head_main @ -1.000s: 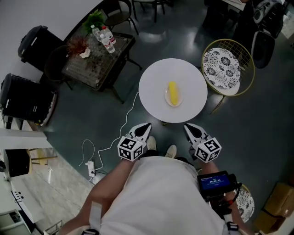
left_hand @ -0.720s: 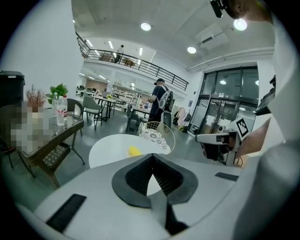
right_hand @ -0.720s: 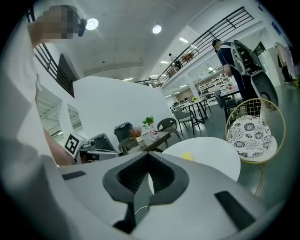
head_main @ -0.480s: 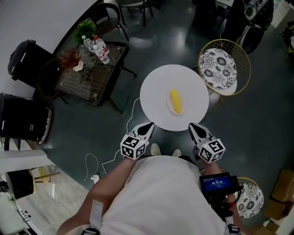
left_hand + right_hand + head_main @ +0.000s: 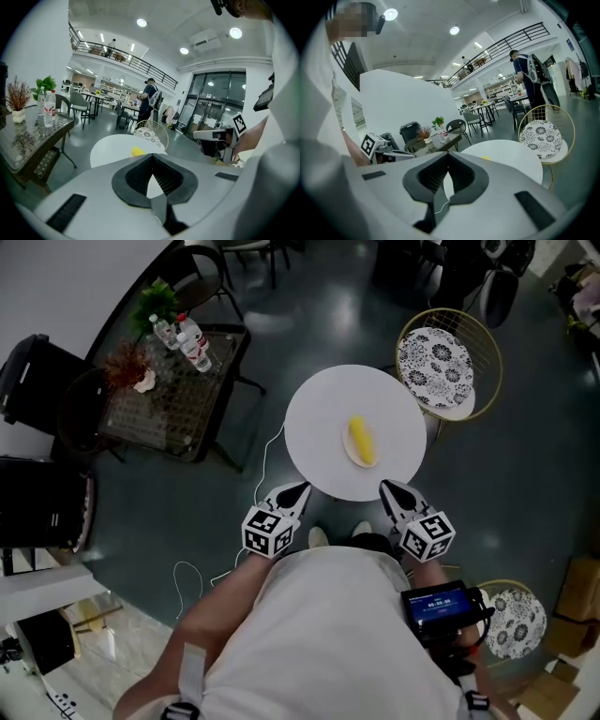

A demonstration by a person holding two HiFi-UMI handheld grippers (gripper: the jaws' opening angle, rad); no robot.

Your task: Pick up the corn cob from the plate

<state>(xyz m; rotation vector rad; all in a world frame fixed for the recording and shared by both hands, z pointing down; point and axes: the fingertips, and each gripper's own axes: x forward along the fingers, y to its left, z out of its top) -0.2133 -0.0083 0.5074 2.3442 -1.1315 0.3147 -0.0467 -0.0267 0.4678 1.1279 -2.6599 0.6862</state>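
A yellow corn cob [image 5: 362,440] lies on a small white plate [image 5: 353,452] on the right half of a round white table [image 5: 319,418]. My left gripper [image 5: 298,488] is at the table's near edge on the left, and my right gripper [image 5: 386,487] is at the near edge on the right. Both are shut and hold nothing, well short of the cob. In the left gripper view the corn cob [image 5: 138,151] shows just above the closed left gripper [image 5: 153,157]. Past the right gripper [image 5: 446,154] the corn cob [image 5: 486,158] is a small yellow speck on the table [image 5: 511,159].
A gold wire chair with a patterned cushion [image 5: 441,362] stands behind the table on the right. To the left is a glass side table [image 5: 173,381] with bottles and plants, and black bins [image 5: 37,371] beyond it. A cable [image 5: 262,465] runs over the floor. A person [image 5: 149,101] stands far off.
The view has moved closer to the round table. Both grippers have moved forward and now sit at its near edge. Their jaws look the same.
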